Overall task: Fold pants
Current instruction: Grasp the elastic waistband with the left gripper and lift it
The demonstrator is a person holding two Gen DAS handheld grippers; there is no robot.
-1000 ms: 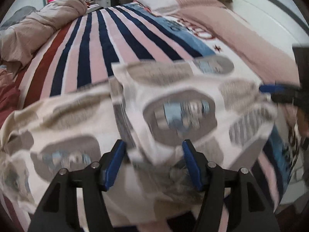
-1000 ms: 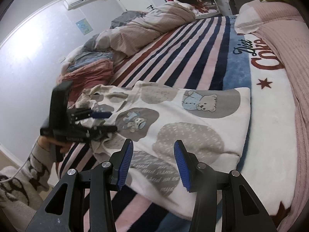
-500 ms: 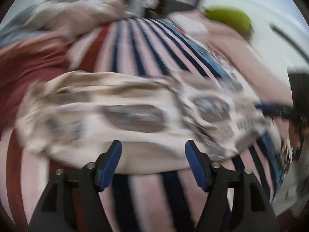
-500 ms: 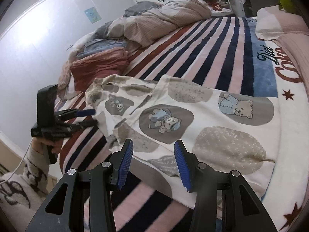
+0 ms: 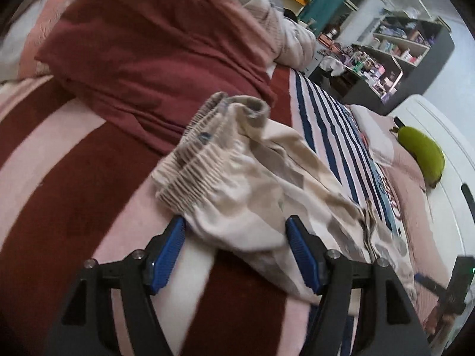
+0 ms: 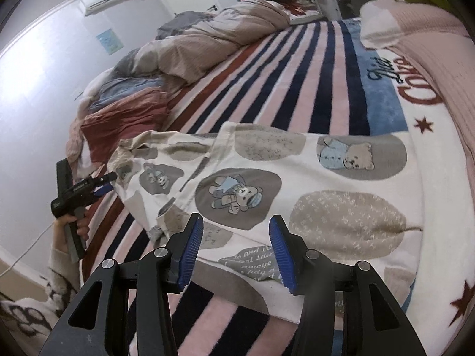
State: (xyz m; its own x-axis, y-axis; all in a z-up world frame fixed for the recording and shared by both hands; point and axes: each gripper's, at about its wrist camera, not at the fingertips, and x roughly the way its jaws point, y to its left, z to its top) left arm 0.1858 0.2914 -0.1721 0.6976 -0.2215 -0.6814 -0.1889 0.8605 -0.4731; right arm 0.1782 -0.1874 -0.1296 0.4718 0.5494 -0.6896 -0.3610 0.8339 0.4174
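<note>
The bear-print pajama pants [image 6: 267, 184] lie on the striped bed blanket [image 6: 297, 68], partly folded, with the upper layer's straight edge running across the middle and the near edge close to the bed's front side. The gathered waistband [image 5: 196, 160] sits at the left end, bunched and just beside a dark red blanket [image 5: 154, 47].

The left tongs [image 5: 236, 252] stand open, blue pads apart, low over the pants' hem side near the waistband, gripping nothing. The right tongs [image 6: 236, 250] are also open, poised above the near edge of the pants with no cloth between the pads. In the right wrist view the left tongs [image 6: 105, 182] show at the waistband end, their tips next to the fabric.

Bare striped blanket stretches beyond the pants toward a rumpled duvet [image 6: 207, 38]; a pink knit cover [image 6: 430, 47] bounds the right side. A green plush [image 5: 421, 154] rests on it.

Script on the blanket reads "Diet" [image 6: 383, 71] above red lettering, partly covered. A grey patch on the pants carries cursive writing too small to make out.
</note>
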